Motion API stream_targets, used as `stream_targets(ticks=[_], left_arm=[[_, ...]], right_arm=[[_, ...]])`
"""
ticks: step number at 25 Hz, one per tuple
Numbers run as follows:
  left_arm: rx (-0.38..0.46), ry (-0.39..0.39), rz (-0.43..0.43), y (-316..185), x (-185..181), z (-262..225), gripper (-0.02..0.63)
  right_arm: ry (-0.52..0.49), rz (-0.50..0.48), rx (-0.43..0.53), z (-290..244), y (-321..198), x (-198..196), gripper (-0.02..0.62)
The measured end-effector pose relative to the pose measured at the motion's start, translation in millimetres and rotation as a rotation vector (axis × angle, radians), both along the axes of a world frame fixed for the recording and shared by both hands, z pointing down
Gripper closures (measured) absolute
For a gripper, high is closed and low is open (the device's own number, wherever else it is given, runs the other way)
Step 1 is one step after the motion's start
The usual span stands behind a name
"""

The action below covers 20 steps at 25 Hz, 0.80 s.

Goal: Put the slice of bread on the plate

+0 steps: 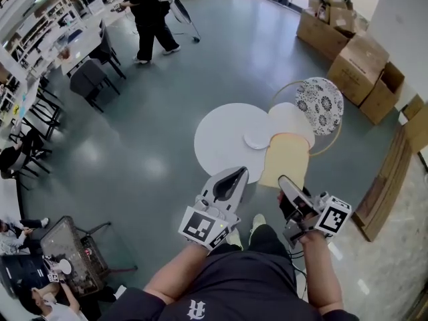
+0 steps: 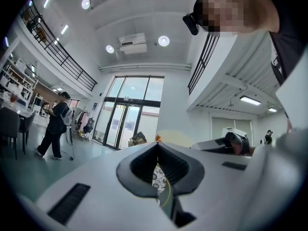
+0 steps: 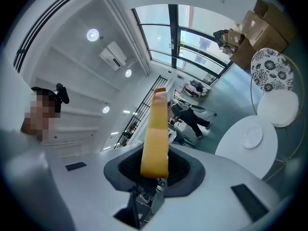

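A pale yellow slice of bread (image 1: 285, 159) sticks out flat ahead of my right gripper (image 1: 289, 183), which is shut on its near edge. In the right gripper view the slice (image 3: 156, 134) stands edge-on between the pads, rising out of the right gripper (image 3: 155, 171). A small white plate (image 1: 256, 138) lies at the right side of the round white table (image 1: 217, 146), just left of the slice's far end; the right gripper view also shows this plate (image 3: 253, 136). My left gripper (image 1: 233, 179) hovers by the table's near edge, shut, with nothing in it (image 2: 159, 177).
Beyond the table stand a chair with a black-and-white patterned seat (image 1: 319, 105) and a white round cushion (image 1: 292, 121). Cardboard boxes (image 1: 354, 52) pile up at the right. A person (image 1: 152, 19) walks at the far left, near desks and dark chairs (image 1: 90, 79).
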<state>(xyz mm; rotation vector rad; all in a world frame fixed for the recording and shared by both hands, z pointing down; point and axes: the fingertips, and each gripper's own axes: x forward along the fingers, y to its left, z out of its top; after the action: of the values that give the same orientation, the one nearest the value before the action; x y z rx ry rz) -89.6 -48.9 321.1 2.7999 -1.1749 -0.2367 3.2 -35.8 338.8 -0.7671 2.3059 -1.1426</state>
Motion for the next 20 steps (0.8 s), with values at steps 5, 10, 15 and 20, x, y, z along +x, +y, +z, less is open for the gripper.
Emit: stream_targets(ticks=[5, 10, 15, 20], left_arm=[[-0.015, -0.003, 0.000, -32.2, 8.1, 17.8, 0.600], [-0.014, -0.014, -0.019, -77.7, 14.6, 38.1, 0.600], [-0.024, -0.024, -0.024, -122.1, 22.6, 65.9, 0.600], [-0.052, -0.033, -0.025, -158.7, 33.7, 97.7, 0.600]], right_arm=[[0.002, 0.000, -0.033, 25.9, -40.5, 6.3, 0.506], [-0.009, -0.031, -0.079, 62.5, -89.8, 12.3, 0.506], [-0.022, -0.060, -0.125, 102.1, -139.1, 14.2, 0.506], [-0.026, -0.075, -0.182, 153.0, -176.9, 20.0, 0.506]])
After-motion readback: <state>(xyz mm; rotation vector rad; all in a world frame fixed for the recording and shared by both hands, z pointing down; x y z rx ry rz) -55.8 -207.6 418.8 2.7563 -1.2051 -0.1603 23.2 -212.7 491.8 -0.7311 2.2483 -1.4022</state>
